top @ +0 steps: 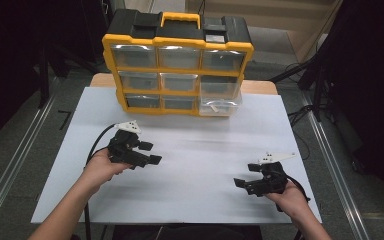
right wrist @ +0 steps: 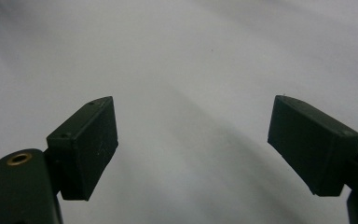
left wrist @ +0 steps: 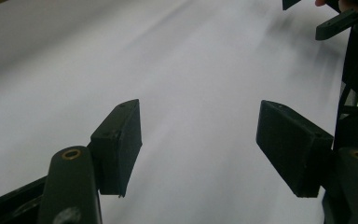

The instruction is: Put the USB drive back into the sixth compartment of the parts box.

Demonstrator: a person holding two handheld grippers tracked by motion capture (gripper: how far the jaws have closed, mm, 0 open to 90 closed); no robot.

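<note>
Yellow-framed drawer cabinet [top: 177,62] at bench [top: 205,165] rear, lower-right drawer [top: 220,106] protruding | left tool [top: 149,152], right tool [top: 240,183]: jaws apart, empty | nothing handled yet, apparently

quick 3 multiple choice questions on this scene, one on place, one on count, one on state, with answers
1. Where does the yellow and black plastic drawer organiser stand?
A. far edge of the white table
B. near edge
C. on the floor

2. How many drawer rows does it have?
A. two
B. three
C. five

3. How is its clear bottom-right drawer?
A. missing
B. flush
C. pulled partly out

Answers: 1 A, it sits beyond both grippers; 2 B, three rows show in the front; 3 C, it juts past the frame.
</note>
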